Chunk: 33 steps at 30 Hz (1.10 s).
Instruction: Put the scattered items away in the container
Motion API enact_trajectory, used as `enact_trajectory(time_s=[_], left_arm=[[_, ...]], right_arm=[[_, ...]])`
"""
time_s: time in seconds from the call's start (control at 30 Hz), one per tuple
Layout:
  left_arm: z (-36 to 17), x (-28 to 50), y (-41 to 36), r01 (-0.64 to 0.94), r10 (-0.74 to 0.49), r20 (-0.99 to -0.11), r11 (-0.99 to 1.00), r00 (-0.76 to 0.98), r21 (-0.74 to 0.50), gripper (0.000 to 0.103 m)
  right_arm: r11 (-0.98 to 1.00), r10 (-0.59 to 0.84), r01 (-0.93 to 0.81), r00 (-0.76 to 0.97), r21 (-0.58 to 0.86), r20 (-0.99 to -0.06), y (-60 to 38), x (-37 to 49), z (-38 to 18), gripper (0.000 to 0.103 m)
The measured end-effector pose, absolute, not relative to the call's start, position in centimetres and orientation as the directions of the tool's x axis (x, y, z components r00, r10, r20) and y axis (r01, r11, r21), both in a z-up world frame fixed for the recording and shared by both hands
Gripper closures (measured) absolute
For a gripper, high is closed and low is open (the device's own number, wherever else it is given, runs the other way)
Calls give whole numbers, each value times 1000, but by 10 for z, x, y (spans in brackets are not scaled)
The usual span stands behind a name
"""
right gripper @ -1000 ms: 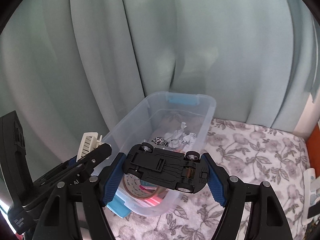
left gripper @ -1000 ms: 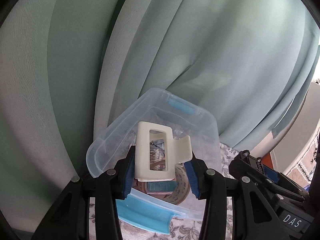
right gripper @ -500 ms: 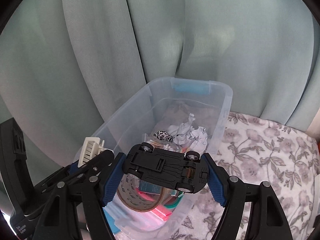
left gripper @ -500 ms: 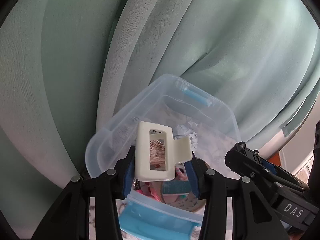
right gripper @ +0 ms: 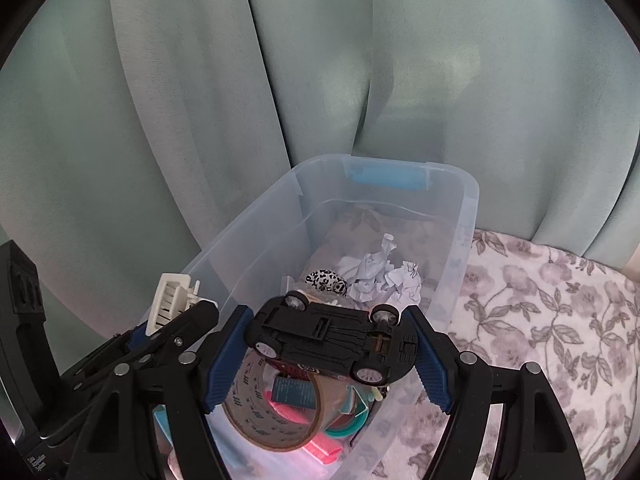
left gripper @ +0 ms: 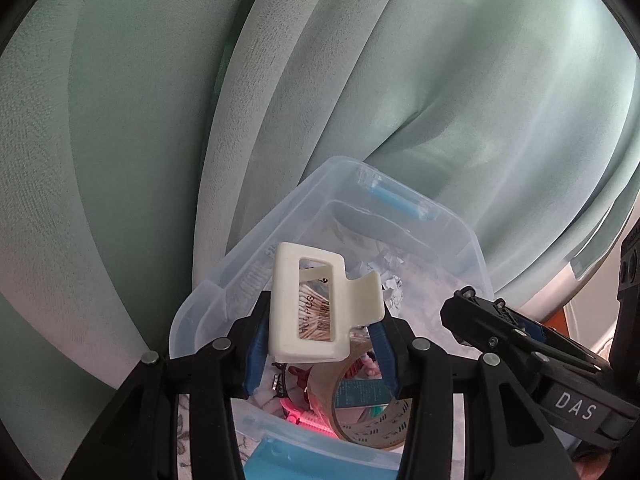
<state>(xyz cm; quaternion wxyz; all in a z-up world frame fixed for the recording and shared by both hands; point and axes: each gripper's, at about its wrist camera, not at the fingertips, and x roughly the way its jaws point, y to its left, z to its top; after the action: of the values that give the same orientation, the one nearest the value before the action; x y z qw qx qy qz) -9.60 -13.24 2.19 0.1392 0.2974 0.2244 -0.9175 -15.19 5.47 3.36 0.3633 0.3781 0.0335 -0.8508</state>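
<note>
While both my hands hang over the clear plastic container, my left gripper has its jaws clamped on a cream hair claw clip at lower centre of the left view. My right gripper has its jaws pressed on the ends of a black toy car, wheels up. Below, inside the container, lie a tape roll, crumpled paper and a pink item. Floral cloth spreads at right, and a green curtain hangs behind.

L+R wrist cams | close, angled down | share bin (curtain behind)
</note>
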Motion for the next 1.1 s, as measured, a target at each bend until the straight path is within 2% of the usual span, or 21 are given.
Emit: enact_trajectory(time_s=[0.47,0.57,0.67,0.87,0.97,1.1], left_arm=[[26,-94,-136,376,-93,-607,-855,-789,-357,47],[28,-90,-135,381,-100,-606,-854,-789,-355,40],[30,-87,-133,390,-109,-615,-854,-781,-345,26],[32,-84,-120,372,-91,-636,-869,-766,-325,21],[37,-80,-113,369,-97,-642,-878,-760,-304,13],[45,-74,-101,356,-105,-648,-895,-754,-269,12]], right_arm=[[-738,-605,624,-442,258,-662,58,-158,37,23],[-744,-600,617,-447,257,-664,61,-156,40,21],[-771,-572,585,-466,250,-675,68,-156,42,13],[-802,-533,549,-483,234,-695,84,-146,47,13],[-814,-522,532,-492,234,-697,93,-138,51,13],[-824,-508,523,-510,218,-694,106,-125,60,11]])
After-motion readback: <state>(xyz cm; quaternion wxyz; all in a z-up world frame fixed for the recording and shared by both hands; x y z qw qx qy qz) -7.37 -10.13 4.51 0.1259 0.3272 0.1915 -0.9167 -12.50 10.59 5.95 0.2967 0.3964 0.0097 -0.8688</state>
